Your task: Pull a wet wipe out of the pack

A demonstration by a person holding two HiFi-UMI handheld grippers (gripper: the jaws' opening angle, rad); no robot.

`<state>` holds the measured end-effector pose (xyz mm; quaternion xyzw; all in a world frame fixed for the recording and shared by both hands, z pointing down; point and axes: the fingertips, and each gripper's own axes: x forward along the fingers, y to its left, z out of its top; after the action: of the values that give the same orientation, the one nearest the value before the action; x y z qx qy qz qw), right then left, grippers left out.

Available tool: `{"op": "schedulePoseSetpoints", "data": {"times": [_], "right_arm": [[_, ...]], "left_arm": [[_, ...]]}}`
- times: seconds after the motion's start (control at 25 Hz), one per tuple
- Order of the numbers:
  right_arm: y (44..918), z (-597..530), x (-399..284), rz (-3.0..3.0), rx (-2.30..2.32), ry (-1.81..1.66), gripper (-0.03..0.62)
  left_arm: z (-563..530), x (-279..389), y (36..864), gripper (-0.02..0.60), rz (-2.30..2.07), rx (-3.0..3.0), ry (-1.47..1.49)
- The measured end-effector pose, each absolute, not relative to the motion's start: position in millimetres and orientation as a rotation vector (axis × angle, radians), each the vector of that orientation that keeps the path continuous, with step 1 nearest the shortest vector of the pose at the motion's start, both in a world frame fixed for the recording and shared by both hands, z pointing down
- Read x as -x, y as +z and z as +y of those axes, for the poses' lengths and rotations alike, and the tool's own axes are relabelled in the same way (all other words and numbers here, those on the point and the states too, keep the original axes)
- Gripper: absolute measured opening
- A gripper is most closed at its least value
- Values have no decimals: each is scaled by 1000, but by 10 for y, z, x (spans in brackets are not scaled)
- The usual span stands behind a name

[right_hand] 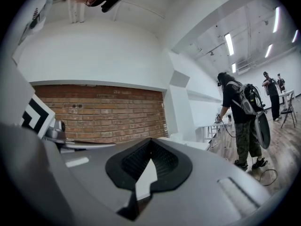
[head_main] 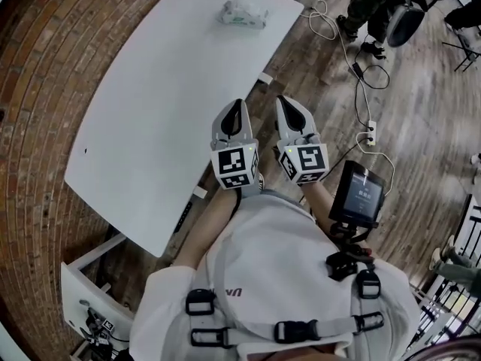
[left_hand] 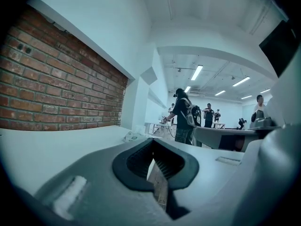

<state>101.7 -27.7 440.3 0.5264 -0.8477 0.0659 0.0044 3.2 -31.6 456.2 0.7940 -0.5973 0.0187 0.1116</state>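
Observation:
The wet wipe pack (head_main: 242,13), white and green, lies at the far end of the white table (head_main: 150,111). My two grippers hover side by side close to my body, past the table's near right edge and far from the pack. The left gripper (head_main: 235,115) has its jaws together with nothing between them. So does the right gripper (head_main: 291,115). In the left gripper view the pack (left_hand: 133,136) is small on the tabletop, beyond the shut left gripper (left_hand: 153,143). The right gripper view shows the shut right gripper (right_hand: 149,142) facing a brick wall (right_hand: 103,112).
Cables and a power strip (head_main: 368,134) lie on the wooden floor to the right. A person with a backpack (right_hand: 242,121) stands beyond the table's far end, and others stand farther back. A white drawer unit (head_main: 90,292) sits under the table's near corner. A dark device (head_main: 359,194) hangs at my right side.

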Motion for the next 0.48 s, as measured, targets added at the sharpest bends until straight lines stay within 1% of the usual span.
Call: {"op": "schedulePoseSetpoints", "data": {"times": [0.48], "right_arm": [[4485,-1651,-963,-2625,-1662,217,6]], "left_arm": [[-1635,-104,4711,3,-1677,-2361,73]]}}
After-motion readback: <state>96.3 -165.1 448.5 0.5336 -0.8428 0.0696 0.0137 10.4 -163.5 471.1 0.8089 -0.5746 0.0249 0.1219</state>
